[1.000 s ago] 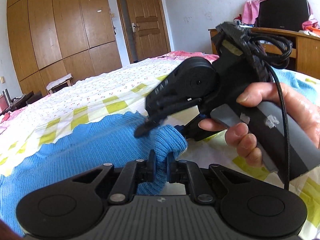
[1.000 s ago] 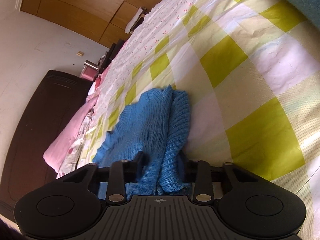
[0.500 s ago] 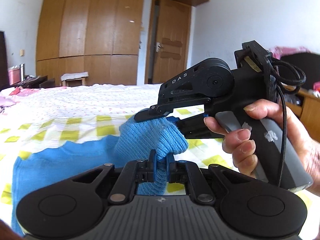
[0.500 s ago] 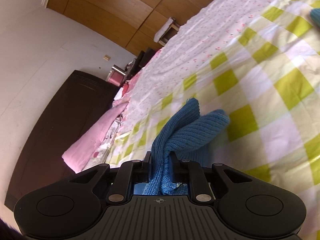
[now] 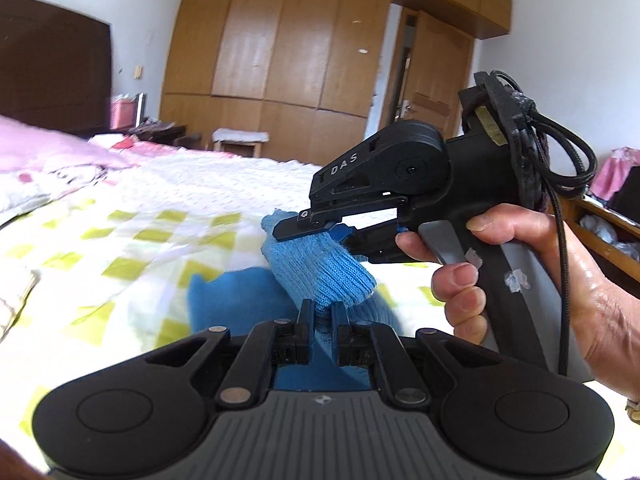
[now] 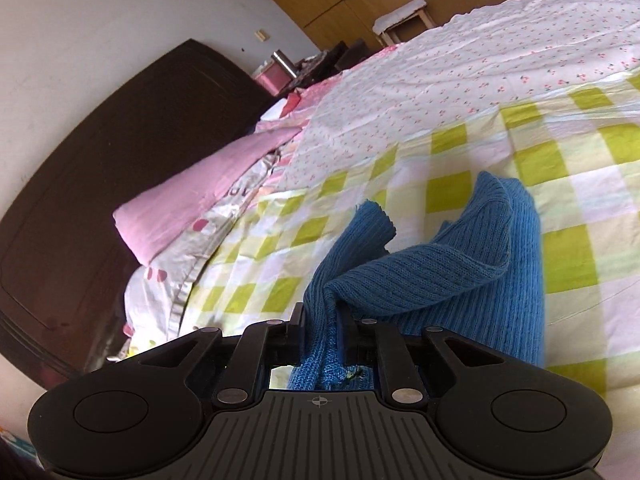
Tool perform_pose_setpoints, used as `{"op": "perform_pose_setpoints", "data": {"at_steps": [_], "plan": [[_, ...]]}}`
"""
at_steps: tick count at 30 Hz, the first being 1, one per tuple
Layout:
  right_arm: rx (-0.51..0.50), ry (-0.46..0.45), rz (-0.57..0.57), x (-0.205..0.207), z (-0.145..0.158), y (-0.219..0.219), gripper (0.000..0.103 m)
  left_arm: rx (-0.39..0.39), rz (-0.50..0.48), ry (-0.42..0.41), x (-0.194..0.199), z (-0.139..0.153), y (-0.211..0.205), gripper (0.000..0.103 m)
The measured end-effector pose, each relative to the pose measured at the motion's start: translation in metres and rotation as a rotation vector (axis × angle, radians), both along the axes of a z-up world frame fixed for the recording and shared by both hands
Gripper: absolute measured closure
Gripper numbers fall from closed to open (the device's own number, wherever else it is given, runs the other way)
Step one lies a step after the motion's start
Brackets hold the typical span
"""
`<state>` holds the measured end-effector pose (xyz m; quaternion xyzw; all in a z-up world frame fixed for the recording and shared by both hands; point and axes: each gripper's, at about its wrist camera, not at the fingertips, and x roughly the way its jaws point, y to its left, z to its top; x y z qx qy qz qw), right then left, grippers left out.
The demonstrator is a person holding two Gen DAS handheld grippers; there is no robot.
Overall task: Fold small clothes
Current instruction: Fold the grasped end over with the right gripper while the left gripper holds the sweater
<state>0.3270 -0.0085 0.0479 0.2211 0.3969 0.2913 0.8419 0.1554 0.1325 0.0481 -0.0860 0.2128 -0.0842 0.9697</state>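
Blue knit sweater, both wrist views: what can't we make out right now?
- Blue knit sweater, left wrist view: its lower part is hidden behind the left tongs; which part is gripped cannot be told.
- Same sweater, right wrist view: the pinched fabric runs behind the right tongs, so overall shape and fold state stay unclear.
- Bedspread, left wrist view: motion blur smears its near checks.
- Right tongs' lower finger, left wrist view: hidden behind the knit.
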Motion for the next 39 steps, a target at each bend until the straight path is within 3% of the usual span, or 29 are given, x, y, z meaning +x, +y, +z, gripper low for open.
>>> {"op": "perform_pose_setpoints", "data": {"at_steps": [8, 12, 20, 26, 28, 33, 39], "plan": [[-0.184, 0.014, 0.089, -0.003, -0.028, 0.073, 0.085, -0.026, 0.039, 0.075, -0.003, -0.015, 0.035, 0.089], [-0.156, 0.052, 0.112, -0.004, -0.035, 0.086, 0.084, -0.046, 0.061, 0.089, -0.010, -0.016, 0.049, 0.089], [-0.112, 0.015, 0.111, -0.013, -0.015, 0.062, 0.084, -0.080, 0.083, 0.054, -0.013, -0.016, 0.059, 0.089], [-0.216, -0.075, 0.060, -0.013, 0.001, 0.035, 0.084, -0.074, 0.050, 0.039, 0.006, -0.010, 0.048, 0.088], [-0.260, -0.096, 0.050, -0.015, -0.001, 0.029, 0.084, -0.037, 0.043, 0.037, 0.016, -0.010, 0.041, 0.088], [-0.357, -0.131, 0.053, -0.027, -0.012, 0.016, 0.084, 0.000, 0.076, 0.094, 0.043, -0.021, 0.034, 0.088], [-0.452, -0.186, 0.109, -0.037, -0.024, 0.021, 0.084, 0.045, 0.109, 0.204, 0.046, -0.044, 0.033, 0.088]]}}
